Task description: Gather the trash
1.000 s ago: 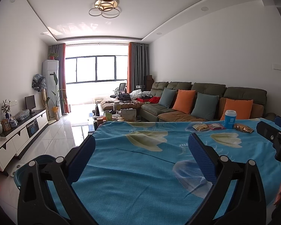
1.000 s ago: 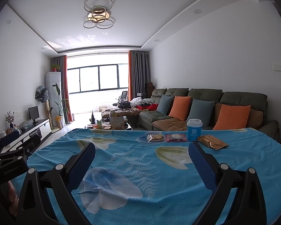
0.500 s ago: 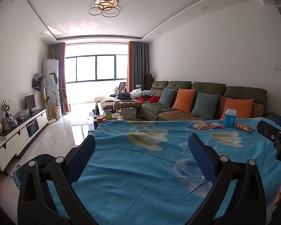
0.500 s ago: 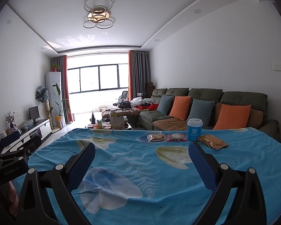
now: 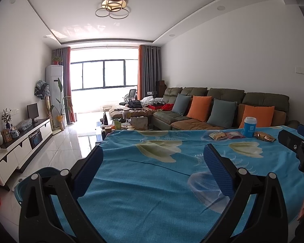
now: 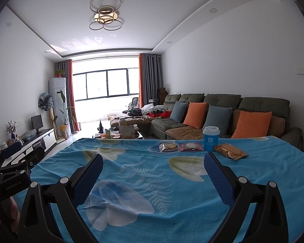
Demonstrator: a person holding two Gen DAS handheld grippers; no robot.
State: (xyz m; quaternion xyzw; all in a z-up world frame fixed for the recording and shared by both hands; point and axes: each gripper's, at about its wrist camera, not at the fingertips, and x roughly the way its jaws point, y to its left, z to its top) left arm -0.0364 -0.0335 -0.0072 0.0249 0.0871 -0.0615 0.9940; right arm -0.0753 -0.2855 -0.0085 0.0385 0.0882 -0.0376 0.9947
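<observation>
On the table [image 6: 273, 162], two wrappers [image 6: 168, 147] lie left of the cup [image 6: 210, 138], a packet [image 6: 231, 151] right.

The left tool [image 5: 153, 166] is hovering level with its blue-padded fingers [image 5: 217, 172] spread wide, gripping nothing. The right tool [image 6: 153, 174] is hovering alongside, equally wide apart and holding nothing. A hand [image 6: 12, 214] is gripping the left tool's handle.

The tablecloth [image 6: 263, 162] is bright blue, printed with pale yellow flowers and white fern leaves. The cup [image 6: 210, 138] is blue with a white lid. One snack wrapper [image 6: 231, 151] is gold, another [image 6: 191, 147] pink. Sofa cushions [image 6: 251, 124] alternate orange and grey-blue.
</observation>
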